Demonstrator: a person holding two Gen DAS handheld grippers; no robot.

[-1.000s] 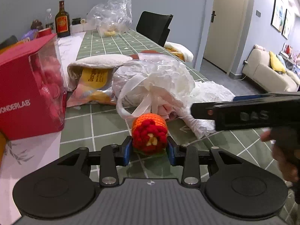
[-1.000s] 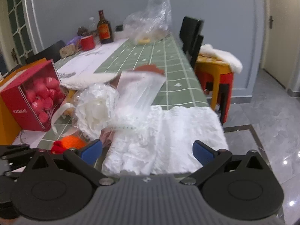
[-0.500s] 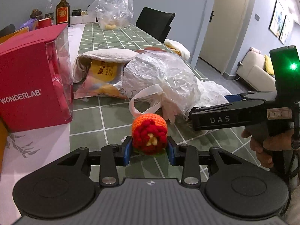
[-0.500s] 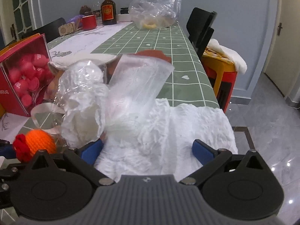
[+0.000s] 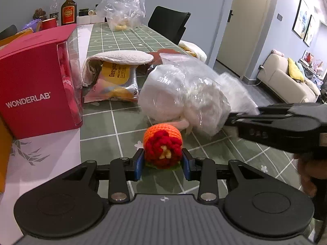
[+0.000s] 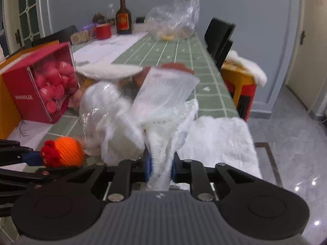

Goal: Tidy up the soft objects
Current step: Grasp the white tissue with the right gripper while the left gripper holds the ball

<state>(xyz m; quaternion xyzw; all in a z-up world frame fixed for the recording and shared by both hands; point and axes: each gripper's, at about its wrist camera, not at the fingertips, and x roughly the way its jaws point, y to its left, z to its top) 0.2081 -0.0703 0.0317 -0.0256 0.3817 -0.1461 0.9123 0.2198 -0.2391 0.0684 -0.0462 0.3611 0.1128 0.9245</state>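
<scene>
Left gripper [image 5: 162, 164] clamps a crocheted ball [image 5: 162, 148] between its blue pads, just above the green gridded tablecloth [image 5: 114, 122]; the ball's red ruffled end with a pale centre faces back toward the camera, its smooth orange dome pointing forward, long axis along the fingers. Right gripper [image 6: 160, 168] pinches a fold of the crinkled clear plastic bag [image 6: 165, 94] stuffed with white fluffy material [image 6: 216, 140]. The bag bulges directly ahead of the ball, blocking the way forward. Left of the left gripper stands a glossy red box [image 5: 34, 85]; beyond it lie a snack pouch [image 5: 114, 81] under a white pad [image 5: 120, 56]. A bottle [image 5: 68, 9] stands at the far end
</scene>
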